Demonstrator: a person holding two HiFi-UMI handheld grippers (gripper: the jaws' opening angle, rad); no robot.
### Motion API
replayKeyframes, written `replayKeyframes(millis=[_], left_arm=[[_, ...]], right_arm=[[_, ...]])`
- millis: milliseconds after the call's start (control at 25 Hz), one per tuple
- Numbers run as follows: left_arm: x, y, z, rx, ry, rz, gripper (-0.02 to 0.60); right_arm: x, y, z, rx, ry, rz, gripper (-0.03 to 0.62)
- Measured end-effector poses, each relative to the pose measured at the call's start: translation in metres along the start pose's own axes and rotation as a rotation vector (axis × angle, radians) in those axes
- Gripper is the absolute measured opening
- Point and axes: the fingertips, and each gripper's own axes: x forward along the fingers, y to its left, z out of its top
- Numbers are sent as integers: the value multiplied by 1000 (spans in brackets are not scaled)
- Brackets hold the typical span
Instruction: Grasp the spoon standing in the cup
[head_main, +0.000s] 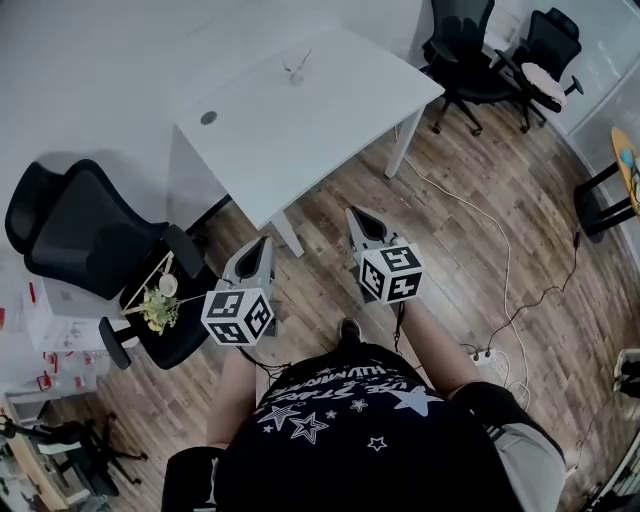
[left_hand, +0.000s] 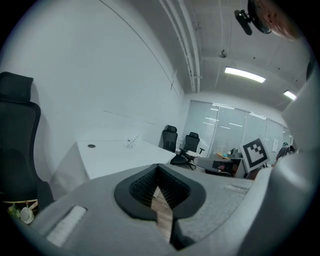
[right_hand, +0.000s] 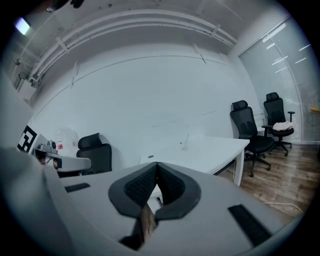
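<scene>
A clear cup with a thin spoon leaning in it stands far back on the white table. The cup shows small in the left gripper view and in the right gripper view. Both grippers hang over the wooden floor, well short of the table. My left gripper is shut with nothing between its jaws. My right gripper is also shut and empty.
A black office chair stands at the left, with a small plant on a low seat beside it. More black chairs stand beyond the table's right end. A white cable runs across the wooden floor to a power strip.
</scene>
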Motion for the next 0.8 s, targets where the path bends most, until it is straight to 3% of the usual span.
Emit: replayKeyframes(millis=[320,600,800], left_arm=[[49,-21,13,25,-14,31,6],[62,-8,17,6,-13,76,6],[87,-4,10,11,16,33,6]], right_arm=[[22,-51,15,-13,7,60,9],[35,-60,11,-12,31,85,9],[48,-75,9,16,35,49,9]])
